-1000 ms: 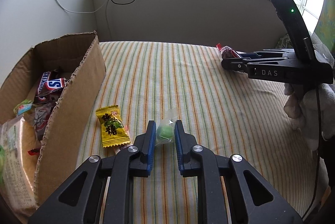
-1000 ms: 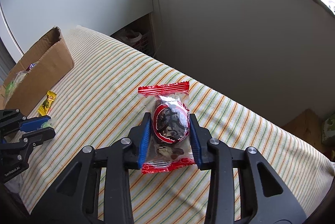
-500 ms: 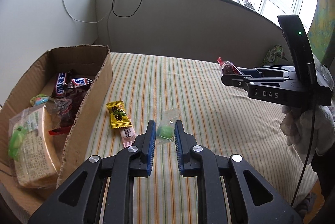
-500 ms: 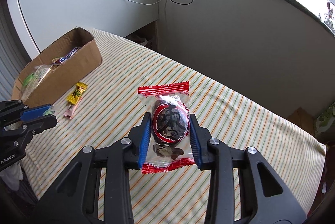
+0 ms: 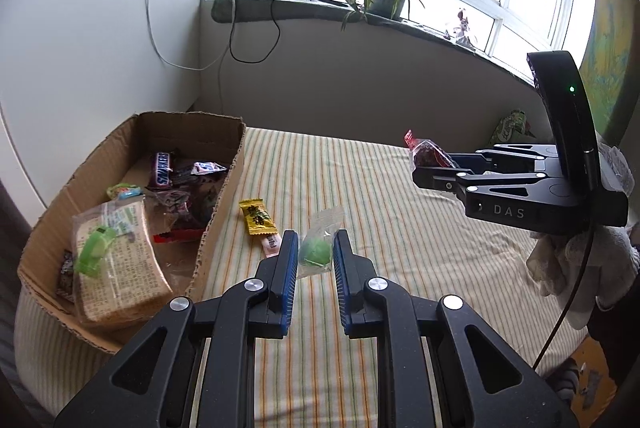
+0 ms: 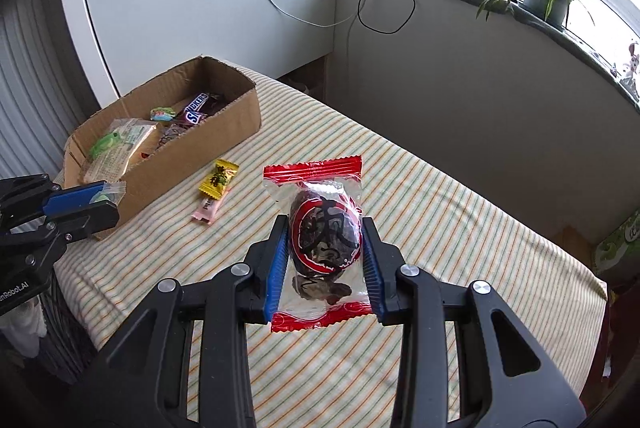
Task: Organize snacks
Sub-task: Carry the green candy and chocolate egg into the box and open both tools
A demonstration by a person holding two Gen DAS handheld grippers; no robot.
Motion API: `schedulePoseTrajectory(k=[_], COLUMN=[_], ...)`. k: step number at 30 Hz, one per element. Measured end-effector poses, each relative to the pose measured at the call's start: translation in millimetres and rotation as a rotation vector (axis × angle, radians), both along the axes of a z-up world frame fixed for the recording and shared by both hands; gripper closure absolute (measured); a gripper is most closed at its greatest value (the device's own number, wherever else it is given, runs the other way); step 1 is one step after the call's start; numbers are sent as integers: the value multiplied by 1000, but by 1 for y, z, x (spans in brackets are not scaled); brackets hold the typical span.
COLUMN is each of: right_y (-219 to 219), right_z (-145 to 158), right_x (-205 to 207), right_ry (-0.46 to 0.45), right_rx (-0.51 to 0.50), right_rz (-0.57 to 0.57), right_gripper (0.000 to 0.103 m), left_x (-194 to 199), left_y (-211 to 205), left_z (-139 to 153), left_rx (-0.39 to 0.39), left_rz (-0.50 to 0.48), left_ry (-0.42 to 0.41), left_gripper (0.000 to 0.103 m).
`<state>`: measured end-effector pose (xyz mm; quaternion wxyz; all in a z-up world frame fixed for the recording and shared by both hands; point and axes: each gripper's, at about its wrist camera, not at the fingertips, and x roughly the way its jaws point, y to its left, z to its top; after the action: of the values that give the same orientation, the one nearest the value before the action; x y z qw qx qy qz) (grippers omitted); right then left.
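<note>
the left gripper (image 5: 315,255) is clamped on a green candy (image 5: 316,251) in clear wrap, held above a striped tablecloth (image 5: 360,188). the right gripper (image 6: 325,248) is clamped on a red-edged dark snack packet (image 6: 323,240). a cardboard box (image 6: 224,132) of snacks sits to the left, with a yellow candy (image 5: 257,217) and a pink packet (image 6: 206,209) lying just beside it.

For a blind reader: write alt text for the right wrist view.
The right tool grips a red-edged snack packet above a striped tablecloth. Left of it, a cardboard box holds snacks, with a yellow candy beside it.
</note>
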<state>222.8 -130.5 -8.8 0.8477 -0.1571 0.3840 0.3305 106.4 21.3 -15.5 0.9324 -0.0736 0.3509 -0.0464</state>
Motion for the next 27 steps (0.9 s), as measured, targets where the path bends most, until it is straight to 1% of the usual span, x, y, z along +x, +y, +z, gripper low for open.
schedulePoseTrajectory(k=[9, 13, 19, 27], right_y=[49, 72, 110, 159], right_z=[14, 18, 21, 20], right_x=[-19, -22, -21, -9], right_ry=[-24, -29, -36, -31], right_rx=[-17, -24, -30, -26], right_rz=[49, 71, 102, 135], right_gripper=[67, 67, 67, 67], left_x=[-20, -26, -29, -22], left_y=[34, 56, 88, 125], left_z=[11, 11, 10, 4], left_rx=[-17, -26, -35, -41], left_rz=[35, 61, 102, 142], left_ry=[-39, -45, -51, -44], left_gripper=[87, 87, 87, 87])
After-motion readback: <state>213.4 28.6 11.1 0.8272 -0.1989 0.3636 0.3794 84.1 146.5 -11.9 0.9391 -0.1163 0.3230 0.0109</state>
